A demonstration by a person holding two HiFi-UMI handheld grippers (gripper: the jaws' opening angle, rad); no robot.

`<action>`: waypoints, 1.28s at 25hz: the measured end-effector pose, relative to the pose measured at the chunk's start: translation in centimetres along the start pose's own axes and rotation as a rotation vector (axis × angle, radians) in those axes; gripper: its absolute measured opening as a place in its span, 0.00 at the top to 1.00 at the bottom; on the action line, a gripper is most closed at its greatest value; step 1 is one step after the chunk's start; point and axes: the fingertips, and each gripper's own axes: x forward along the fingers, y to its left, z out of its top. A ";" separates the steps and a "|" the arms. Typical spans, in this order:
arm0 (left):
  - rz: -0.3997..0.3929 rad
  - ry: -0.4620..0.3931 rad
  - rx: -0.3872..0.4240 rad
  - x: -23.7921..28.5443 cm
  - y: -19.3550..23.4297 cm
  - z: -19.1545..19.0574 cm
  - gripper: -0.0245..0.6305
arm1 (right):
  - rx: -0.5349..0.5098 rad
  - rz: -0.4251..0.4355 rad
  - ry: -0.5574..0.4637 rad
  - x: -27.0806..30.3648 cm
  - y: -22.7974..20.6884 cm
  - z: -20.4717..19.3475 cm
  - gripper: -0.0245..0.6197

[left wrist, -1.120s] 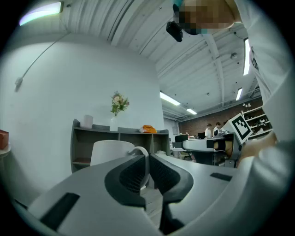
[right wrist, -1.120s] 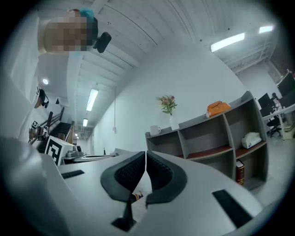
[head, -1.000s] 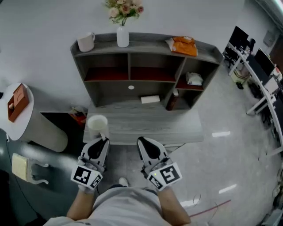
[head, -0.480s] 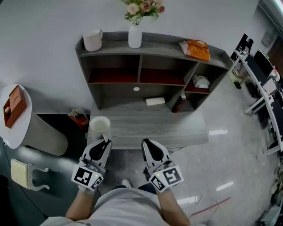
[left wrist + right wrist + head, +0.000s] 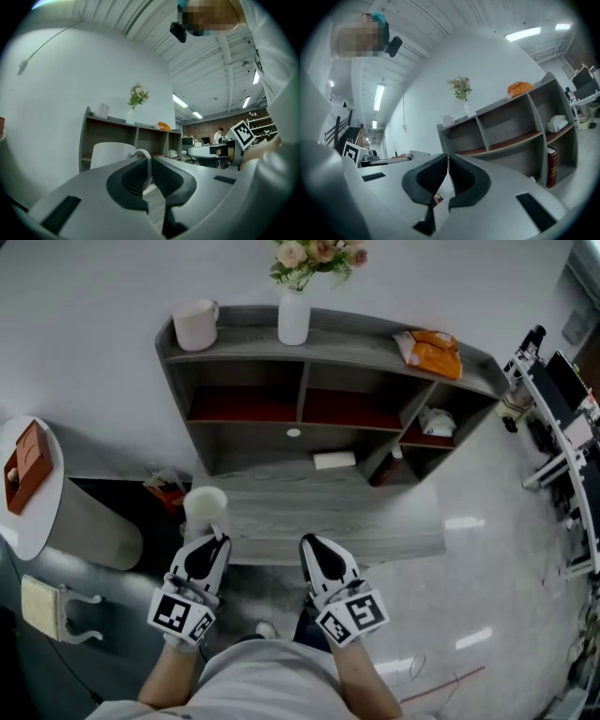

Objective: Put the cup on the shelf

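Observation:
A white cup hangs over the left end of the grey desk, with my left gripper shut on its handle. In the left gripper view the thin handle is pinched between the ribbed pads and the cup body stands just beyond them. My right gripper hovers at the desk's near edge, shut and holding nothing; its pads meet in the right gripper view. The grey shelf unit rises behind the desk.
On top of the shelf stand another white mug, a vase of flowers and an orange bag. A white box and a dark red book sit lower down. A round white table is at the left, office desks at the right.
The shelf and desk have slid to the right in the head view. Both grippers keep their places, the left one still holding the cup.

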 end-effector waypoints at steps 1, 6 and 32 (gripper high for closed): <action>0.009 0.002 0.000 0.5 0.2 -0.1 0.90 | 0.006 0.010 0.003 0.5 -0.5 0.0 0.92; 0.064 0.011 -0.006 4.0 1.1 -0.2 0.90 | 0.013 0.074 0.027 3.1 -3.6 0.5 0.92; 0.224 -0.055 -0.019 20.2 3.8 3.3 0.90 | 0.041 0.309 0.081 10.7 -17.8 5.0 0.92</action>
